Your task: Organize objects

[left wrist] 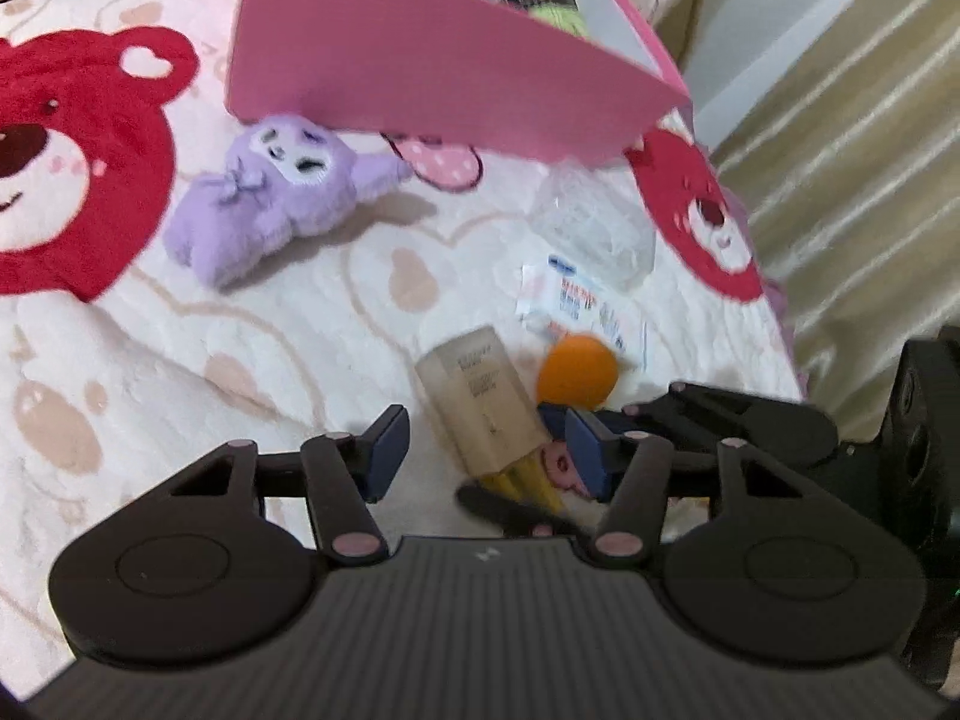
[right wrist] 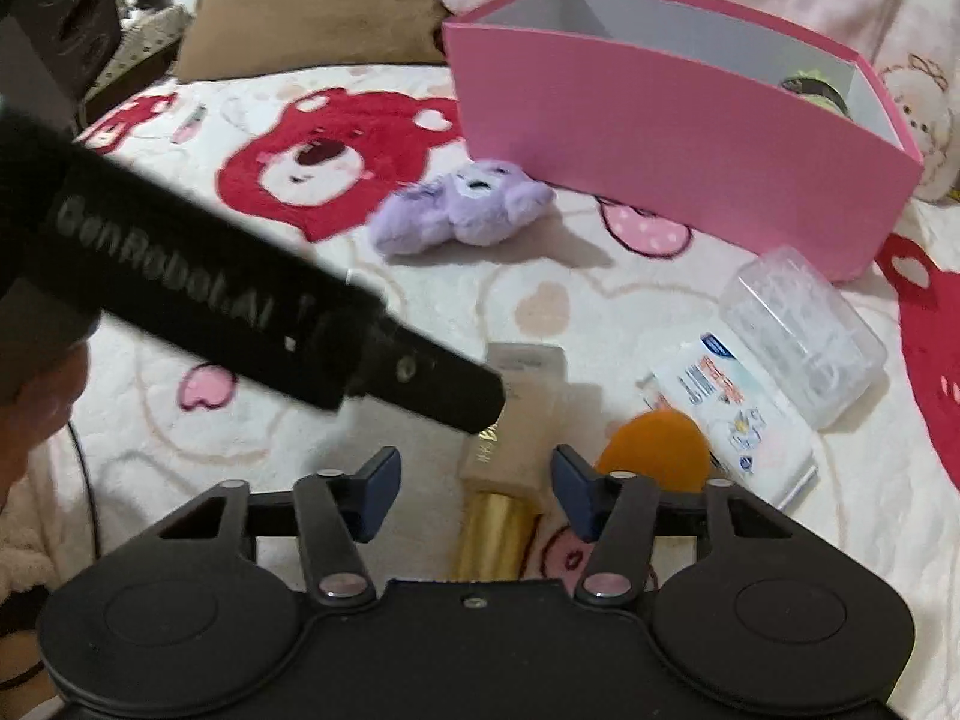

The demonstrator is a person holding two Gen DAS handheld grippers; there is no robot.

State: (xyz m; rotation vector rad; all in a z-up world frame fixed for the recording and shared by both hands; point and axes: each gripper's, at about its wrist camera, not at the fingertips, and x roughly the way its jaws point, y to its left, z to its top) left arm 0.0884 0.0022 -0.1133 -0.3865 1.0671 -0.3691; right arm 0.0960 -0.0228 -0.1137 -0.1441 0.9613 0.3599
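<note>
While both tongs stand spread, bottle (right wrist: 521,420) lies between them, seemingly untouched.

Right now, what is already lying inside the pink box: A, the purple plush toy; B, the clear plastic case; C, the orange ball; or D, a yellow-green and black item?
D: a yellow-green and black item shows over the wall of the pink box, while the purple plush toy, orange ball and clear plastic case all lie outside on the blanket.
</note>
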